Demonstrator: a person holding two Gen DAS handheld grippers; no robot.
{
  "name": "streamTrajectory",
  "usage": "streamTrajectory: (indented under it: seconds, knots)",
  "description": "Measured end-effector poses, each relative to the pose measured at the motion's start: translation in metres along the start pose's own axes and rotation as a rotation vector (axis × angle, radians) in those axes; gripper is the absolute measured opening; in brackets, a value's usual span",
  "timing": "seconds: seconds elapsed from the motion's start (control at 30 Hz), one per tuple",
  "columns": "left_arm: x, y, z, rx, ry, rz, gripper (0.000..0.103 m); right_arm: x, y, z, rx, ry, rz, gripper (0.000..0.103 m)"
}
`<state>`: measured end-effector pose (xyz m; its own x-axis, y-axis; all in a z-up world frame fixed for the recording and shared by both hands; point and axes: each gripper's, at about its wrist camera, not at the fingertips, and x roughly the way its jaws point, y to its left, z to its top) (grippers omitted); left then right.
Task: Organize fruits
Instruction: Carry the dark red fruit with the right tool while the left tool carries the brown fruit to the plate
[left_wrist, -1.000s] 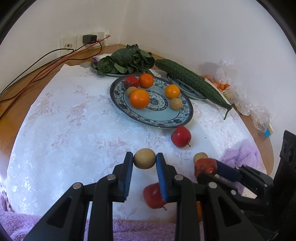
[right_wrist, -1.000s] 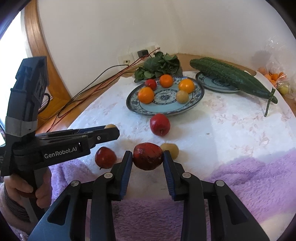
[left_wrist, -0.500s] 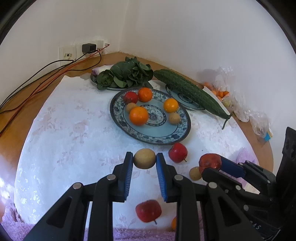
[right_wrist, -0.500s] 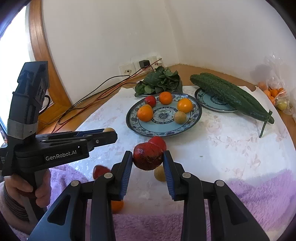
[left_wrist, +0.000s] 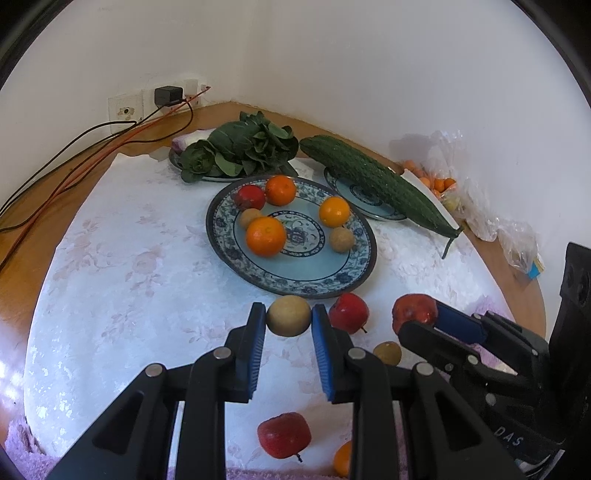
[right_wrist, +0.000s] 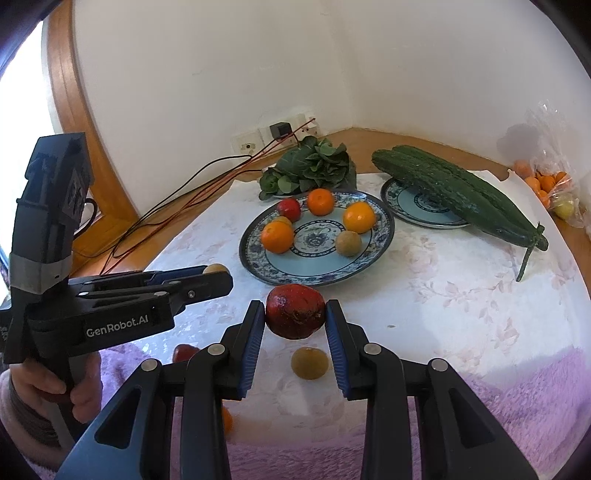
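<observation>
- The left gripper (left_wrist: 289, 320) is clamping a tan round fruit (left_wrist: 289, 315) just short of the blue-patterned plate (left_wrist: 236, 254).
- The right gripper (right_wrist: 295, 317) is squeezing a dark red fruit (right_wrist: 295, 311), also hanging near the plate's front rim.
- Six fruits are already sitting on the plate: three oranges, two tan ones, one red.
- Still waiting on the white tablecloth (left_wrist: 122, 280): two red fruits, a tan one, an orange at the near edge. I'd call it roughly halfway.

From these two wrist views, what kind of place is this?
Likely a home dining corner: a table under a white floral tablecloth, patterned plate of fruit, leafy greens and a cucumber on other plates, wall sockets with cables.
</observation>
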<state>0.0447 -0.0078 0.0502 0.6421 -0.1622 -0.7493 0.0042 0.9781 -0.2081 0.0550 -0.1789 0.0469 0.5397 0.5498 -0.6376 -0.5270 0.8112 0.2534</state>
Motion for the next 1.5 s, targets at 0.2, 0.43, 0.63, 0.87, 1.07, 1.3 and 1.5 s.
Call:
streamTrajectory:
  seconds: [0.2,0.43,0.63,0.87,1.07,1.3,1.5]
  knots:
    - [0.002,-0.001,0.008,0.001,-0.013,-0.006,0.027,0.0,-0.003,0.011,-0.008,-0.016,-0.016,0.035]
    - [0.005,0.002,0.025,-0.008,-0.033,0.001,0.027,0.006,-0.006,0.026,-0.019,-0.034,-0.027,0.035]
    - [0.015,0.003,0.034,-0.012,-0.031,0.016,0.027,0.018,-0.01,0.037,-0.03,-0.029,-0.046,0.035]
    - [0.032,0.01,0.035,-0.036,-0.008,0.03,0.027,0.042,-0.03,0.053,-0.026,0.016,-0.139,0.035]
    - [0.045,0.013,0.037,-0.038,0.002,0.037,0.027,0.062,-0.047,0.057,-0.002,0.058,-0.162,0.035]
    - [0.055,0.018,0.037,-0.051,0.01,0.026,0.027,0.078,-0.05,0.058,0.003,0.086,-0.167,0.035]
    - [0.06,0.023,0.037,-0.066,0.015,0.015,0.027,0.085,-0.048,0.058,-0.002,0.099,-0.177,0.035]
